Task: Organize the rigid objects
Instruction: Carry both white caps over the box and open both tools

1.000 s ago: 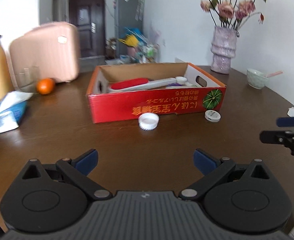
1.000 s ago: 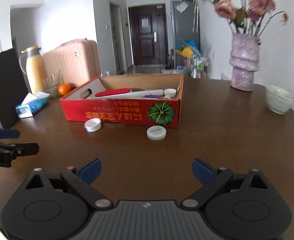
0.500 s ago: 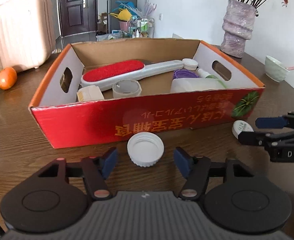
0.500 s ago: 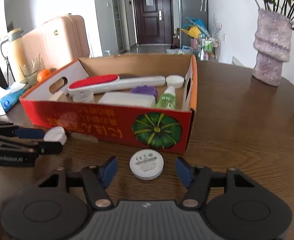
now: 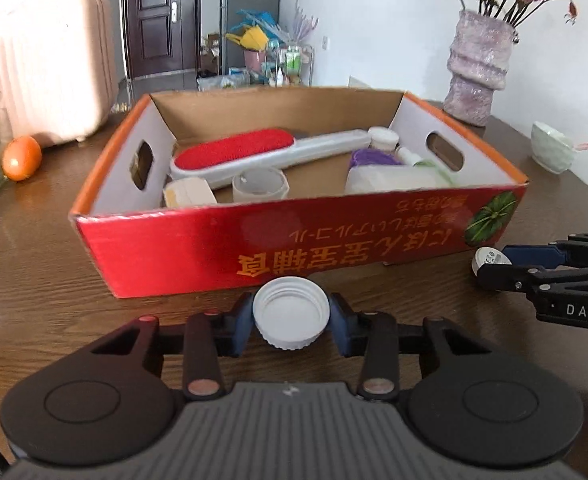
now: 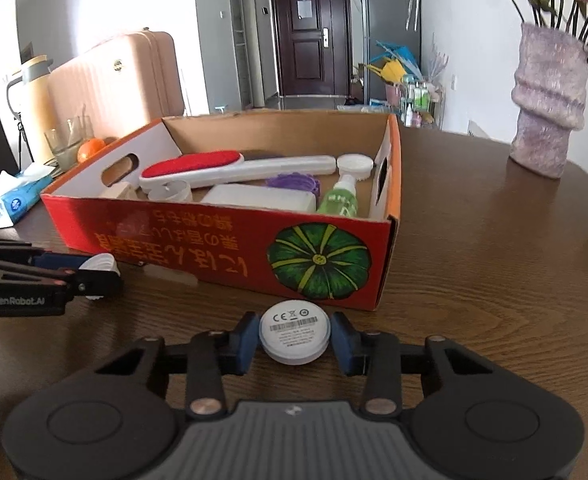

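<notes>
A white screw cap [image 5: 291, 312] lies open side up on the brown table, just in front of the red cardboard box [image 5: 165, 252]. My left gripper [image 5: 291, 322] is closing and its blue pads touch the cap on both sides. A white round disc [image 6: 295, 334] with a printed label lies before the box's pumpkin corner [image 6: 320, 258]. My right gripper [image 6: 295, 344] is closing too, with its pads against the disc's rim. The box holds a red lint brush [image 5: 233, 148], a small jar [image 5: 259, 186], a white container, a green bottle [image 6: 340, 198] and other bits.
A purple vase [image 5: 480, 76] with flowers and a pale bowl [image 5: 552, 152] stand right of the box. An orange [image 5: 21, 158], a glass, a tissue pack [image 6: 13, 198], a flask and a pink suitcase [image 6: 109, 84] are to its left.
Both grippers have moved up to the box front, and each has closed its jaws from wide open onto its round piece: the left on the cap, the right on the disc.
</notes>
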Tool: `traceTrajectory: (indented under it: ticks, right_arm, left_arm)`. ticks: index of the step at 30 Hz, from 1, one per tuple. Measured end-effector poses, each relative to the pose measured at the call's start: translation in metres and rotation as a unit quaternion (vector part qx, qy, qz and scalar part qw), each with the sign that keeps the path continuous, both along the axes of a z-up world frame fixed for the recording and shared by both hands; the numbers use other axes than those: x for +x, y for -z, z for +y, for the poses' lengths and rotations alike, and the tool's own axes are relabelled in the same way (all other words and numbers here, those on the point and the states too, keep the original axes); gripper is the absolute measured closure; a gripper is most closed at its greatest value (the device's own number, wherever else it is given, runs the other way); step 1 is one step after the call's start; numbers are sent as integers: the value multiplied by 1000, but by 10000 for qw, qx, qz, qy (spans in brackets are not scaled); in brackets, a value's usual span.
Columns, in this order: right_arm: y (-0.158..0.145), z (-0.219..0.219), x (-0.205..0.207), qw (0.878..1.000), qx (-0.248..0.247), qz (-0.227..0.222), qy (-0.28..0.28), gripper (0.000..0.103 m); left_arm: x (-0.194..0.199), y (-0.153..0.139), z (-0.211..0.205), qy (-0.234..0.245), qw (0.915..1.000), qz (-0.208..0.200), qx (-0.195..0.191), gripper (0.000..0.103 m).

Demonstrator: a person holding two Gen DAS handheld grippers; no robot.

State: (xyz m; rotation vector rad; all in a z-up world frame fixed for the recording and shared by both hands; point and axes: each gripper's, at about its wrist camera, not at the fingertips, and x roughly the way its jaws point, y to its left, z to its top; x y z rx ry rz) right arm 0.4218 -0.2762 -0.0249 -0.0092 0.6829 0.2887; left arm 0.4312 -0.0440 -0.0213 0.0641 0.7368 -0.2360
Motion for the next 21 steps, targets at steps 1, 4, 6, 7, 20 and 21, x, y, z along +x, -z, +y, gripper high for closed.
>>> traceTrajectory:
  ticks: [1,4,6,7,20,21]
  right_arm:
    - [-5,0,-6,10000,18,-56,-5,64]
    - [-24,-2,-30,9995,46,-300,-20,64]
    - [-39,-3,-52,9988,82,-491,-18,64]
    - [-46,-3,-62,9982,86,-596,-19,64]
    - [-121,17,-223,9813,167,-1907,-193,64]
    - [-124,18,-232,9801,184,-1965,-204,64]
  left_arm:
    - [-7,-6,1,-4,10000,-73,-13,63]
    - [-35,-24,6,-37,9995,-304,-121,63]
    - [-56,-38,10,-102,9986,-483,-184,63]
    - [-70,-45,11,-127,9977,-632,-197,63]
    - [-230,-122,20,-354,9791,-1936,-516,63]
    - [-238,-124,21,-345,9780,-1988,-531,63]
